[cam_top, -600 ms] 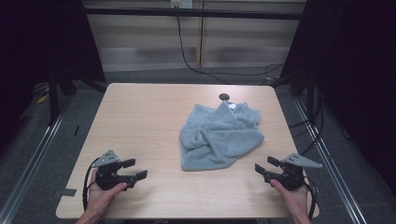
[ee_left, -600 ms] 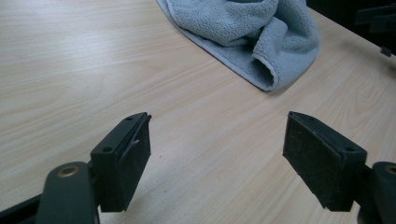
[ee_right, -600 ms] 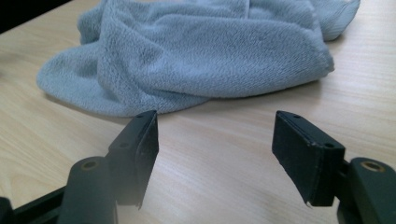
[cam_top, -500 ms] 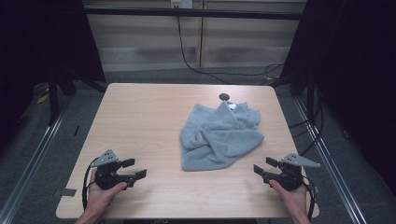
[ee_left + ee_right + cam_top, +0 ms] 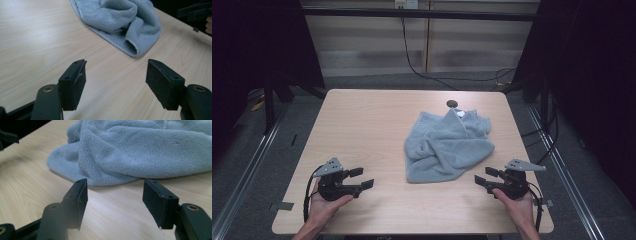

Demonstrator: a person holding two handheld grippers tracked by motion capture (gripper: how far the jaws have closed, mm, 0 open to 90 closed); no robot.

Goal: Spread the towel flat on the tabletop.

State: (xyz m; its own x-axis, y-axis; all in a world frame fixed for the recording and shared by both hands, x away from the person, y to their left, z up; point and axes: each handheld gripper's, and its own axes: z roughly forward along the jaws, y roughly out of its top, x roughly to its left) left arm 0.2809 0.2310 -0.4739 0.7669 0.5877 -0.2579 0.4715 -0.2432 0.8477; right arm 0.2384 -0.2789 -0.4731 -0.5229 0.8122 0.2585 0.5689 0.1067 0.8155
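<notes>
A crumpled light blue towel (image 5: 448, 145) lies right of centre on the wooden table (image 5: 362, 130). My left gripper (image 5: 362, 178) rests near the front left, open and empty, its jaws aimed at the towel (image 5: 120, 22) some way off. At the front right my right gripper (image 5: 484, 176) is open and empty too, a short gap from the towel's near edge (image 5: 140, 152). In the left gripper view the jaws (image 5: 116, 82) stand wide apart over bare wood. The right gripper's jaws (image 5: 115, 197) frame the towel's folded edge.
A small dark round spot (image 5: 452, 104) sits on the table just beyond the towel. Black cables (image 5: 432, 75) run along the floor behind the table. Metal rails (image 5: 252, 160) flank both sides. Dark curtains stand at left and right.
The right gripper has edged slightly left toward the towel. The left gripper and the towel look unchanged.
</notes>
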